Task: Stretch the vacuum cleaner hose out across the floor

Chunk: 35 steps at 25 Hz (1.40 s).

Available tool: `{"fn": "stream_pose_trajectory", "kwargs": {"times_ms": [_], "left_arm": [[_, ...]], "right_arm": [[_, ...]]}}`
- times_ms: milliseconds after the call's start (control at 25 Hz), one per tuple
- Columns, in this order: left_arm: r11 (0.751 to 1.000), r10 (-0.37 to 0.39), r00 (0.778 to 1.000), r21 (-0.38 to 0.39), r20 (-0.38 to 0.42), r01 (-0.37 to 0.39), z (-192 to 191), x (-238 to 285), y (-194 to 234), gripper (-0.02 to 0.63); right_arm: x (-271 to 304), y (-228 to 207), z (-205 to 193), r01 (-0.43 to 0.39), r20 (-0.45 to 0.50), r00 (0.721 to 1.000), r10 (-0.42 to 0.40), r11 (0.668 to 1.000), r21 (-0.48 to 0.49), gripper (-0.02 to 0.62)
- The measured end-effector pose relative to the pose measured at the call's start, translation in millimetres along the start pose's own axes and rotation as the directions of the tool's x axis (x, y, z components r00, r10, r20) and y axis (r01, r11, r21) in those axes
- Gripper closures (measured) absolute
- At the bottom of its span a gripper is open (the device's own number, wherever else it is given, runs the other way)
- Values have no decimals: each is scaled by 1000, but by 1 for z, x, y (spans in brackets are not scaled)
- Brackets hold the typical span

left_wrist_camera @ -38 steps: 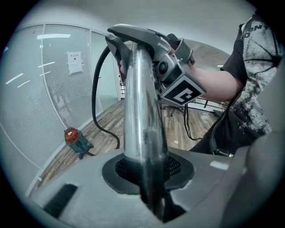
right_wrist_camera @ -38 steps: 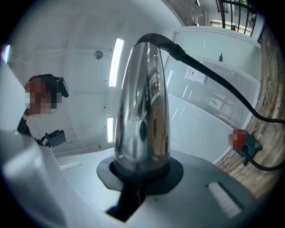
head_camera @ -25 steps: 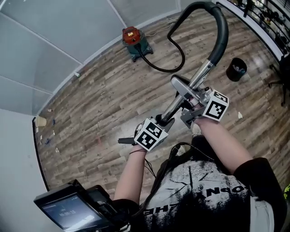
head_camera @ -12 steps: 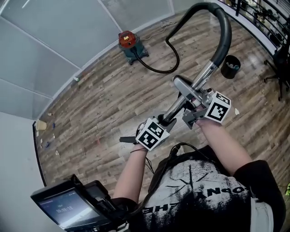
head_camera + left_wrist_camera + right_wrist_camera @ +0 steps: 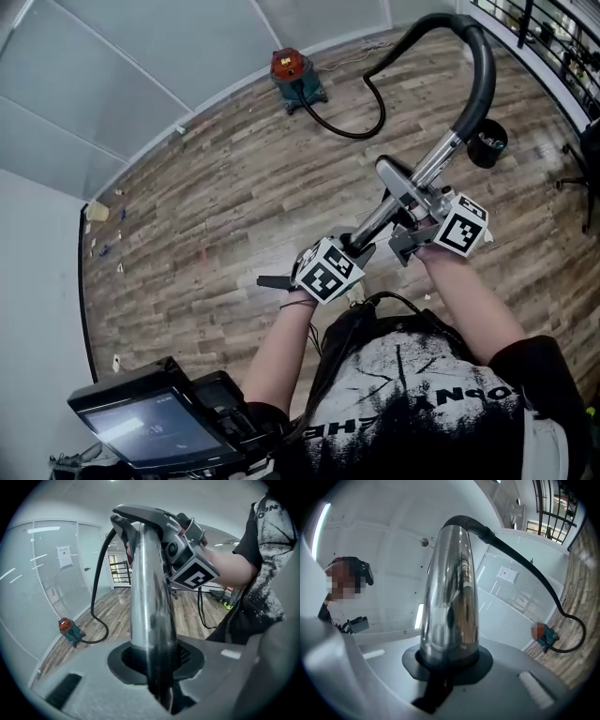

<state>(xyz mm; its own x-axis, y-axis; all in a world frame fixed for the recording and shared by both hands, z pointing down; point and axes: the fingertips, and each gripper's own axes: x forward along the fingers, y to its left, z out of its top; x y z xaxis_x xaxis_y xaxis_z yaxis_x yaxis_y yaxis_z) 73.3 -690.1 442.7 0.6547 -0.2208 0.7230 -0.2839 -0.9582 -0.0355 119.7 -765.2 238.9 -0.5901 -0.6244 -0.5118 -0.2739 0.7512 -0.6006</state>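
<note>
A red and teal vacuum cleaner (image 5: 295,73) stands far off by the glass wall. Its black hose (image 5: 480,75) loops across the floor, rises in an arch and joins a shiny metal wand (image 5: 412,192) held slanting above the floor. My left gripper (image 5: 361,246) is shut on the wand's lower part, which fills the left gripper view as a steel tube (image 5: 150,620) between the jaws. My right gripper (image 5: 412,223) is shut on the wand higher up, by the grey handle (image 5: 398,178). In the right gripper view the tube (image 5: 450,606) rises from its jaws, and the hose (image 5: 534,569) trails to the cleaner (image 5: 543,634).
A black bin (image 5: 487,142) stands on the wood floor just right of the wand. A glass partition (image 5: 141,84) runs along the far side, with small debris (image 5: 98,211) at its foot. A railing (image 5: 553,37) and chair (image 5: 586,159) are at right. A screen device (image 5: 150,427) hangs bottom left.
Both grippers, still gripping the wand, have moved together across the floor, a little right in the head view. The cleaner now looks farther off. Neither grip has changed.
</note>
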Motion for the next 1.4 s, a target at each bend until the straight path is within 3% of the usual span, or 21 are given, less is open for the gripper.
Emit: {"fn": "stream_pose_trajectory", "kwargs": {"times_ms": [200, 440, 640, 1000, 1240, 1400], "left_arm": [[999, 27, 999, -36, -27, -28, 5, 4, -55, 515], [997, 52, 997, -58, -61, -56, -8, -12, -67, 515], [996, 61, 997, -59, -45, -63, -43, -36, -78, 515], [998, 53, 999, -19, 12, -53, -64, -77, -85, 519], [1000, -3, 1000, 20, 23, 3, -73, -101, -90, 520], [997, -31, 999, 67, 40, 28, -119, -131, -122, 520]], "right_arm": [[-44, 24, 3, 8, -26, 1000, -7, 999, 38, 546], [-44, 40, -9, -22, -22, 999, 24, 997, 73, 546], [-38, 66, -46, -25, -28, 999, 26, 998, 60, 546], [-24, 106, -72, -16, 0, 1000, 16, 1000, 21, 546], [-19, 123, -82, 36, 39, 999, -36, 999, 4, 546], [-32, 168, -131, 53, 68, 996, -51, 998, -40, 546]]}}
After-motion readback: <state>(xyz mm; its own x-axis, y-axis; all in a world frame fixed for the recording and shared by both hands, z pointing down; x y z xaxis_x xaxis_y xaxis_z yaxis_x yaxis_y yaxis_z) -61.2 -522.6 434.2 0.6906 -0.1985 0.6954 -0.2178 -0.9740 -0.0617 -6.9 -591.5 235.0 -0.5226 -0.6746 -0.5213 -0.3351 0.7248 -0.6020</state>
